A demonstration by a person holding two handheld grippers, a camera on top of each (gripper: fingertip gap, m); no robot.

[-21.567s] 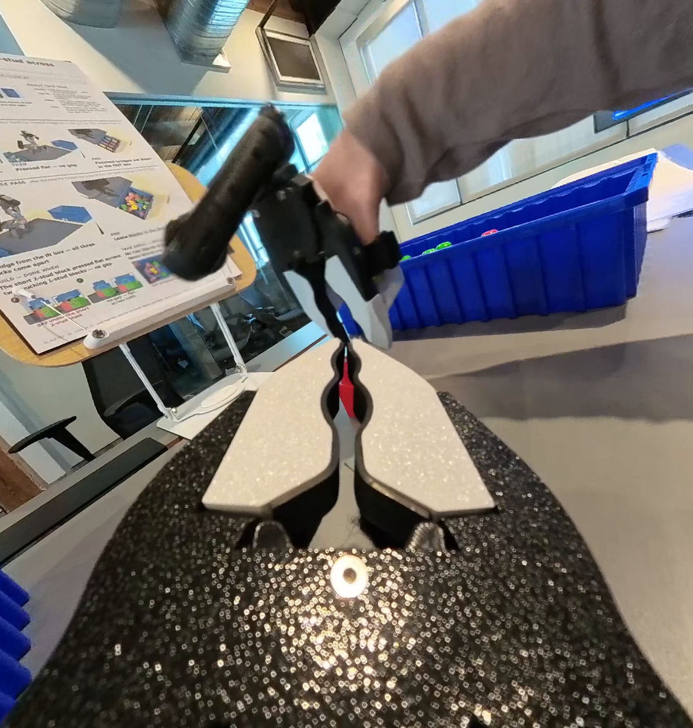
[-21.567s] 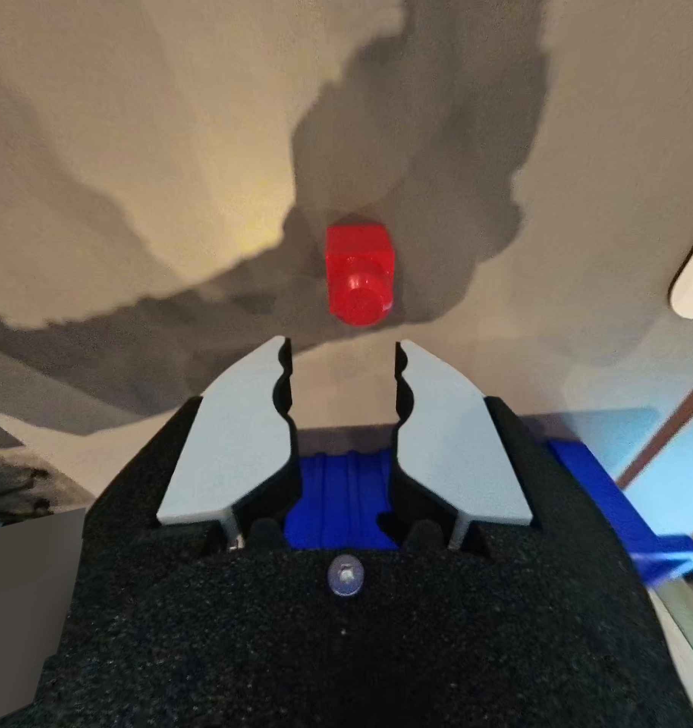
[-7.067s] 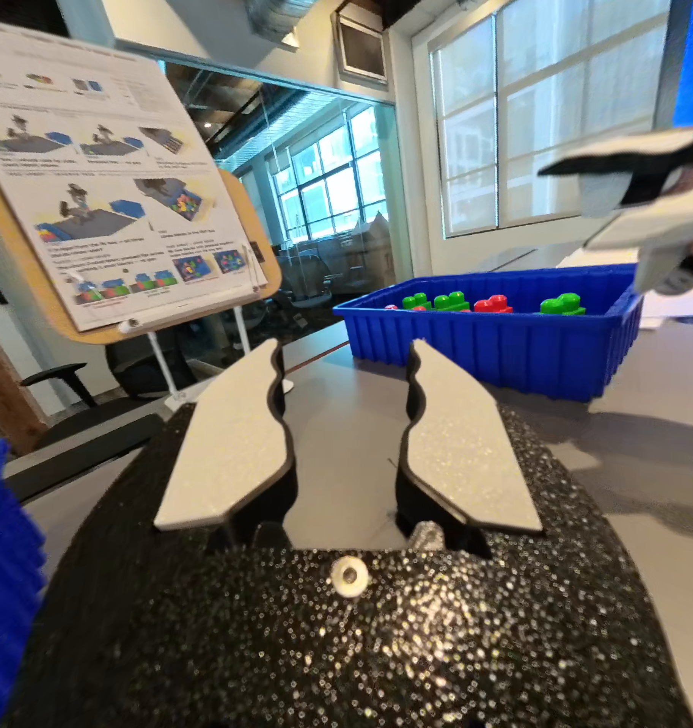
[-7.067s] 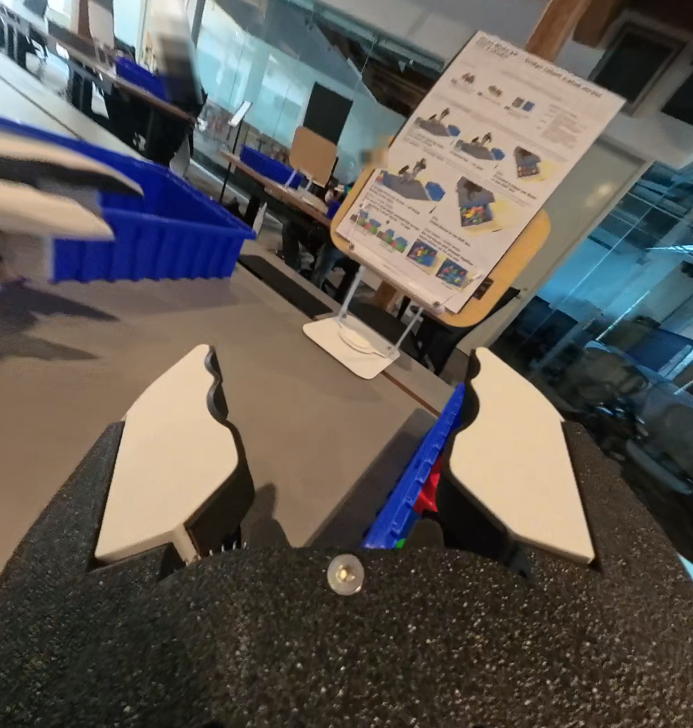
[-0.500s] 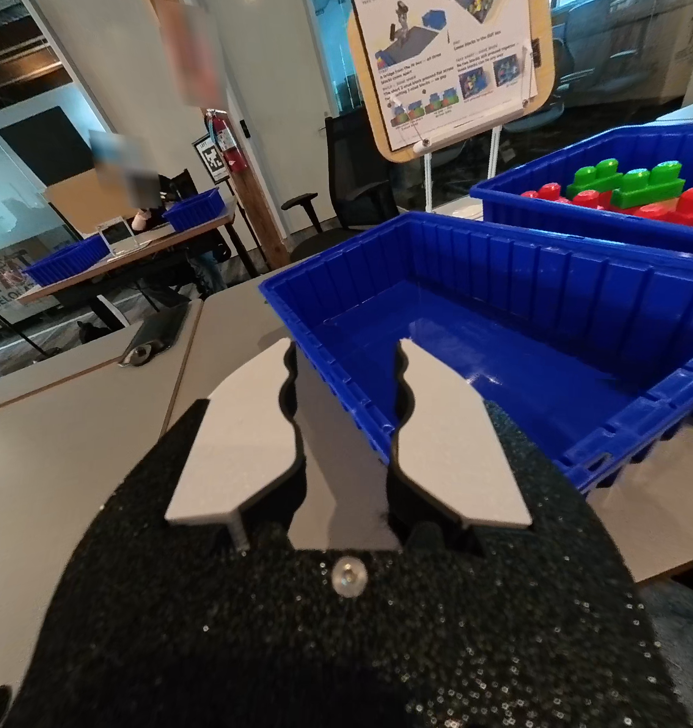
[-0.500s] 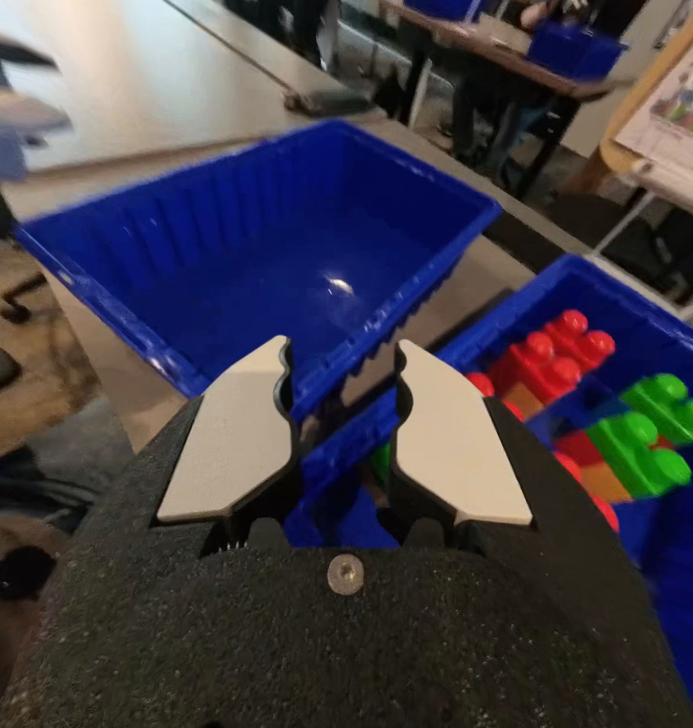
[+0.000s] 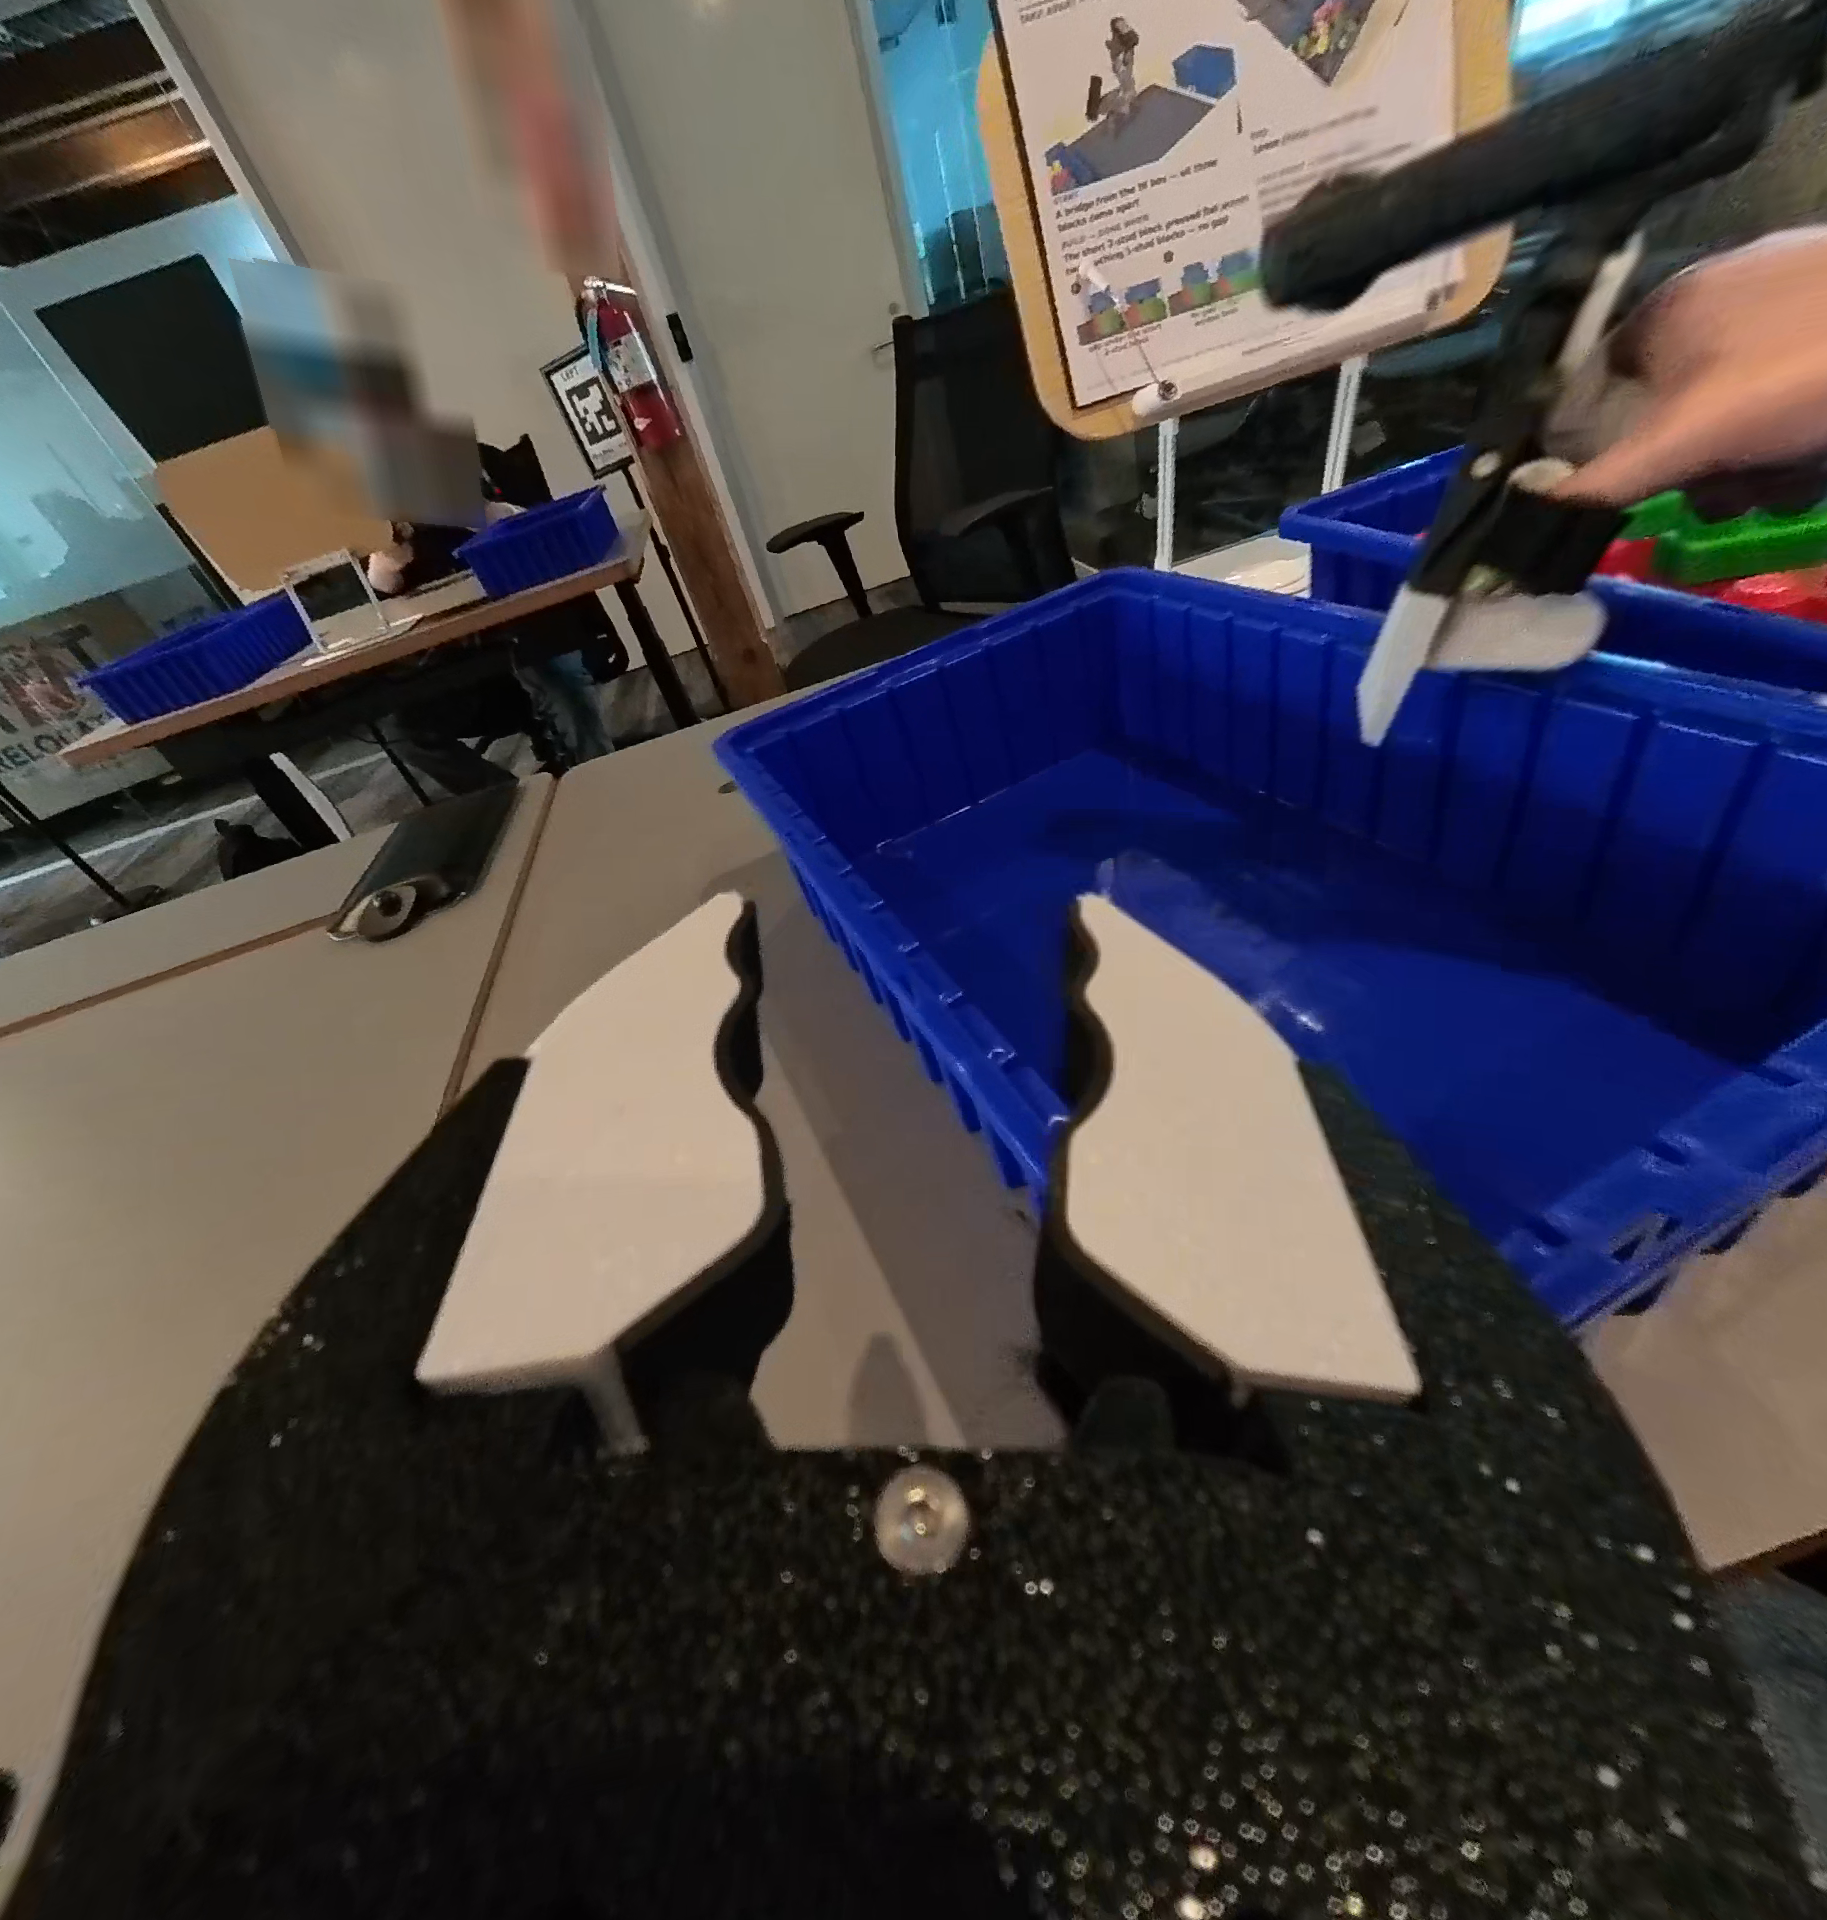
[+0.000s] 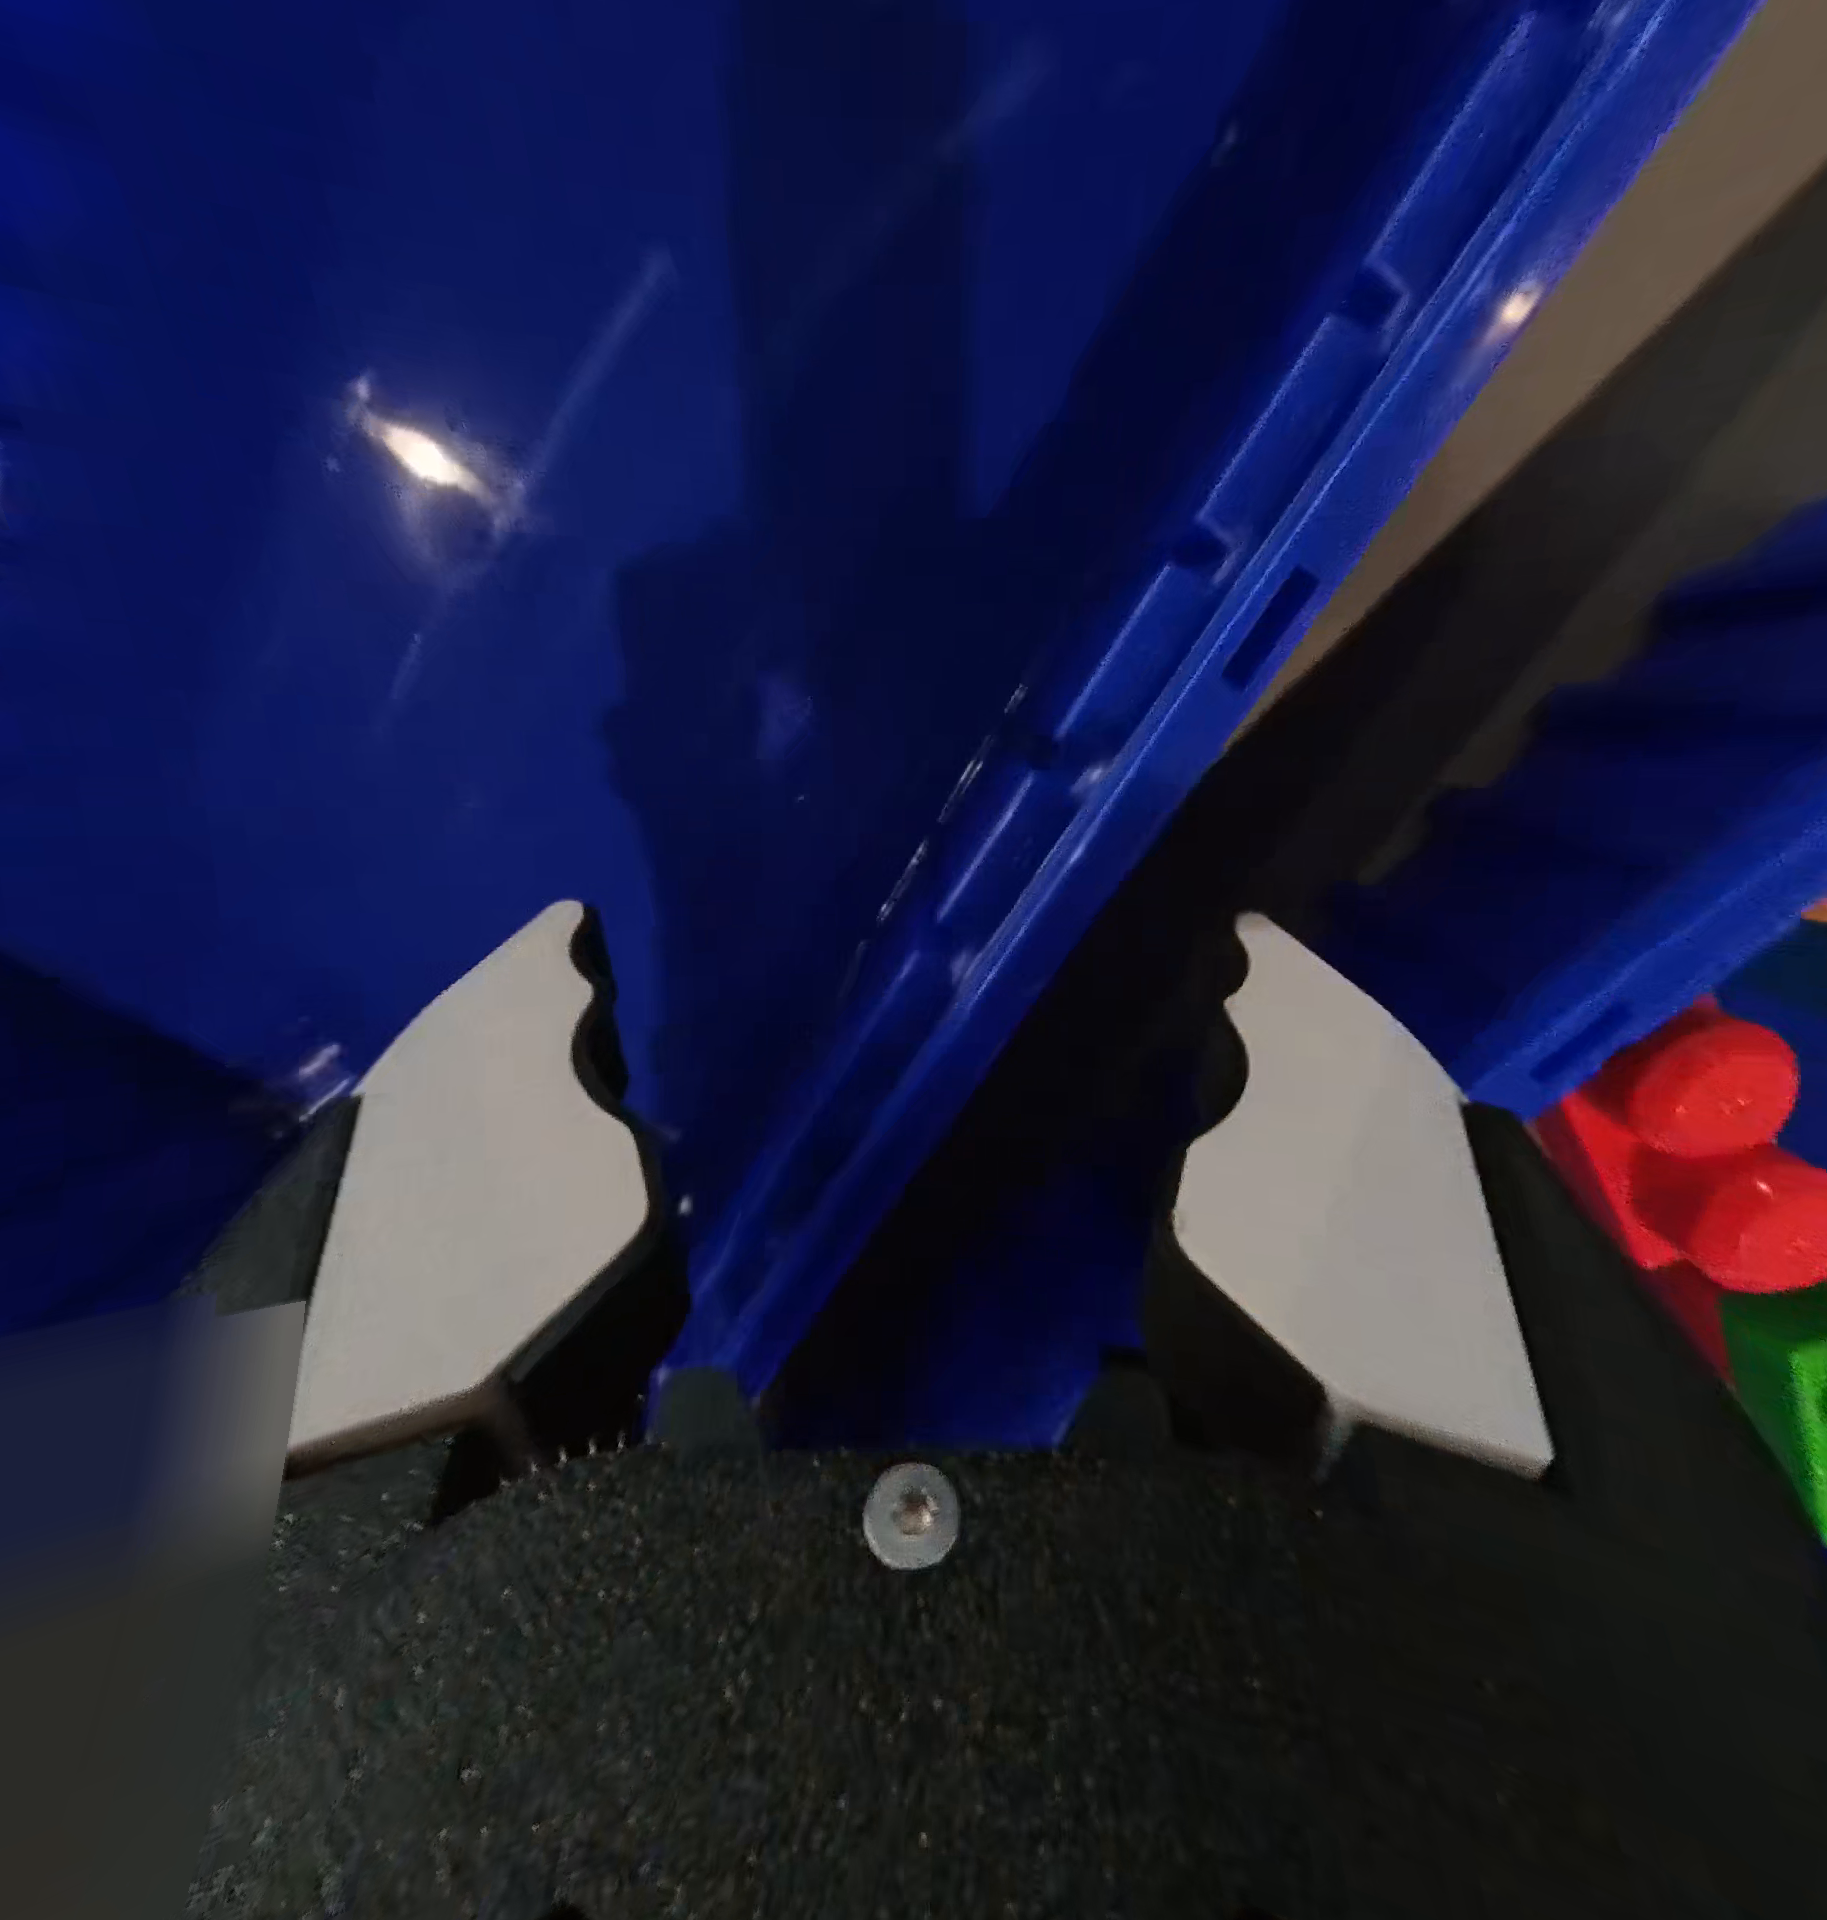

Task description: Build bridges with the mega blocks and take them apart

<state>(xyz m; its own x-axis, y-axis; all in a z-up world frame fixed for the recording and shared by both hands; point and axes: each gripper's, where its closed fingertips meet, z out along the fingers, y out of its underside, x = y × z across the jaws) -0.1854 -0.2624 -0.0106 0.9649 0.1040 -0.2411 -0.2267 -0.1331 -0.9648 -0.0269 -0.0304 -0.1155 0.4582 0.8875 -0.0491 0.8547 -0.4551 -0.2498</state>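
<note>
Between R gripper (image 8: 909,925) fingers: bin rim (image 8: 1002,935), untouched.

My left gripper (image 7: 914,925): I held it low over the grey table (image 7: 213,1091), fingers spread, nothing between them; the near corner of the bin sat in the gap.
Empty blue bin (image 7: 1304,1039): it stood on the table just ahead, its floor bare and glossy.
My right gripper (image 7: 1449,644): in my hand (image 7: 1719,364), it hung over the bin's far wall, tips pointing down; too blurred to judge the gap.
Second blue bin (image 7: 1335,540): behind the first, it held red and green blocks (image 7: 1761,551).
Instruction board (image 7: 1200,208): it stood on a stand beyond both bins.
</note>
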